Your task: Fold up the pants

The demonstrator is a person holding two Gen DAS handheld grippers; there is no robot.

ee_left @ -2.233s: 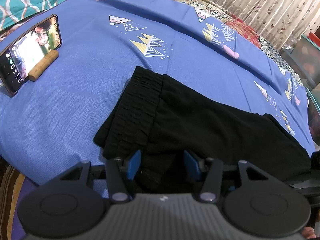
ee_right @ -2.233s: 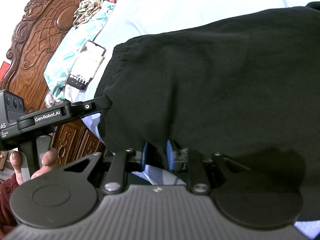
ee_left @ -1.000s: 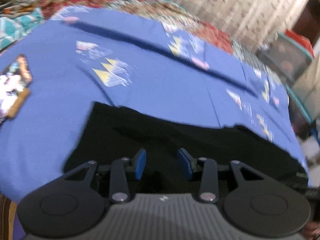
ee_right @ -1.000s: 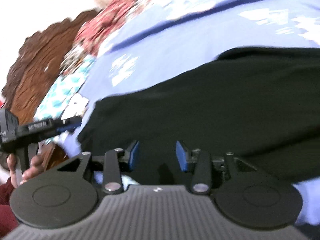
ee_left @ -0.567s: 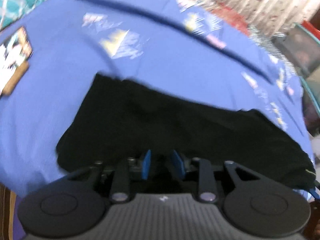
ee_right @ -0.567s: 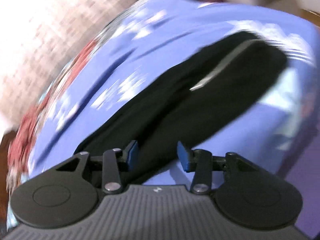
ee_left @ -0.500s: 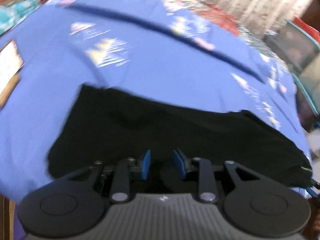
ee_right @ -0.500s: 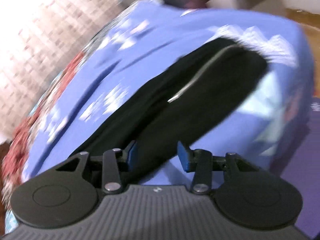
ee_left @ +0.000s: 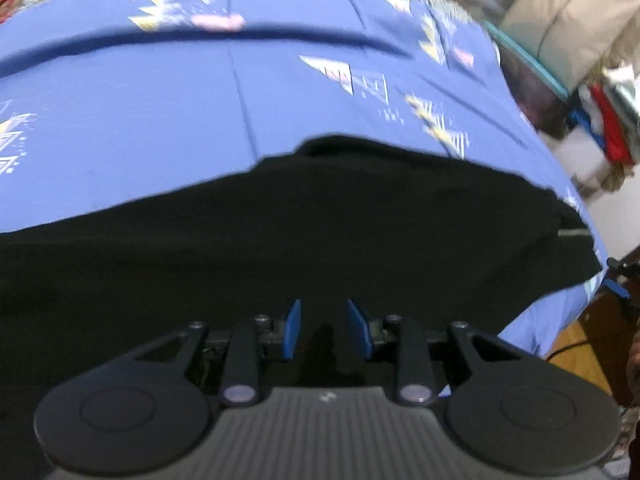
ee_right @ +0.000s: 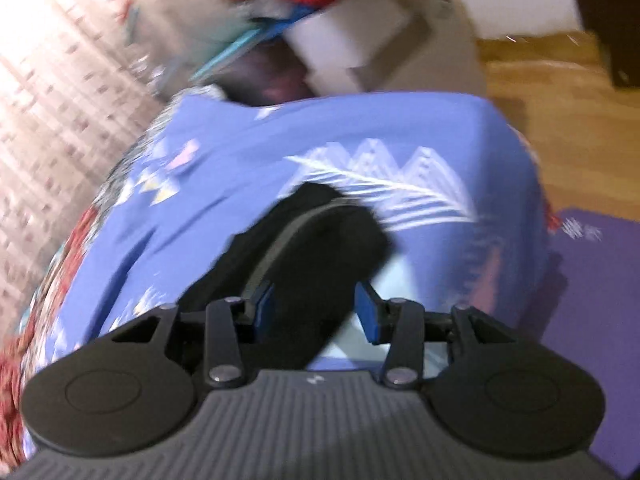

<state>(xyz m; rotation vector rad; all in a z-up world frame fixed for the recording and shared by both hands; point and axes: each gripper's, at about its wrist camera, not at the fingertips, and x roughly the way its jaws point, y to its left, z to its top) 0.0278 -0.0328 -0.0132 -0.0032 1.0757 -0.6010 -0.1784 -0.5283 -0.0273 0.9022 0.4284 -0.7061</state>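
Black pants (ee_left: 320,232) lie flat across blue patterned bed sheet (ee_left: 168,92), stretched long, near front edge of bed. Fabric plain, dark, slightly blurred. Leg end (ee_right: 320,232) shows thin grey stripe, reaches almost to sheet corner.

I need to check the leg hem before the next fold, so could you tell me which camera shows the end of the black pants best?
The right wrist view: the hem end of the black pants, with its grey side stripe, lies centred just ahead of the right gripper on the blue bedsheet. The left wrist view shows mostly the broad middle, with the hem small at the far right edge.
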